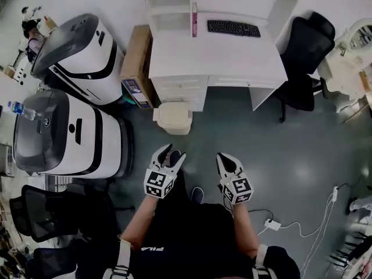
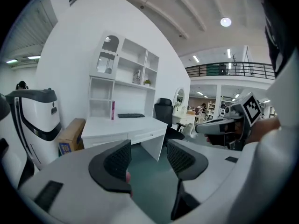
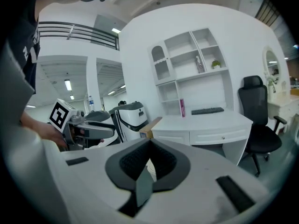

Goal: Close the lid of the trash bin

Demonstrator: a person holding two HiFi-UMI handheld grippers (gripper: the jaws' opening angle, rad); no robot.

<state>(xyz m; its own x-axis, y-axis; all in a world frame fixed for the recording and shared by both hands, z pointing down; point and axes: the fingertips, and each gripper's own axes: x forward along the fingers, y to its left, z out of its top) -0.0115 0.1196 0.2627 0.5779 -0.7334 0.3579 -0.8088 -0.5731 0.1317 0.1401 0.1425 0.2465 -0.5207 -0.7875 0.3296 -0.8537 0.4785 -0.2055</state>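
Teal floor [image 1: 302,156], head view, is carrying the cream trash bin [image 1: 173,118] just ahead of left tongs [image 1: 172,154] and right tongs [image 1: 223,158], lid seemingly down already, so only checking its seating looks left; left gripper view, left tongs are gaping wide, empty; right gripper view, right tongs are pinching together on nothing.

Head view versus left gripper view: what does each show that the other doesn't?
Head view only: the closed trash bin on the floor before the desk, and a power strip. Left gripper view only: the balcony railing and ceiling lights. Both: the desk, keyboard, black chair, cardboard box and right gripper.
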